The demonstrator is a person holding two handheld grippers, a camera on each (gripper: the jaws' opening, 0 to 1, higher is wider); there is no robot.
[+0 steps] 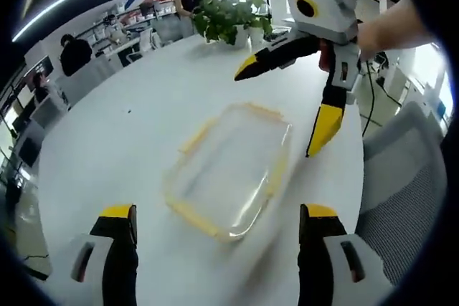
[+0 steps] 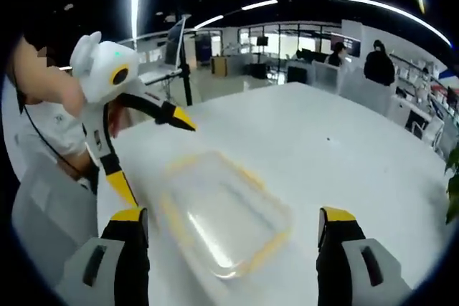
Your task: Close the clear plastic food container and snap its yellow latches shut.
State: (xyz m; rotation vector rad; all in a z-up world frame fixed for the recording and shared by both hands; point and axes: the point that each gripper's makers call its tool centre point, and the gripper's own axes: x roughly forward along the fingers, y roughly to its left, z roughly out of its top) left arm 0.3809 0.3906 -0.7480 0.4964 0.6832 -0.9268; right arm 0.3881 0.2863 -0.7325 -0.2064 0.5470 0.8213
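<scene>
Here, a clear plastic container with yellow latches lies on the white table, centered just ahead of both tools. The left tool and right tool are spread wide, holding nothing.

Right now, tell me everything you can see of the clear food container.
The clear food container is a shallow rectangular box of see-through plastic with yellow latches along its edges. It rests flat on the white table, apart from both grippers, with nothing touching it. Motion blur hides whether the lid is fully seated or the latches are snapped. In the right gripper view it lies between that gripper's open jaws.
</scene>
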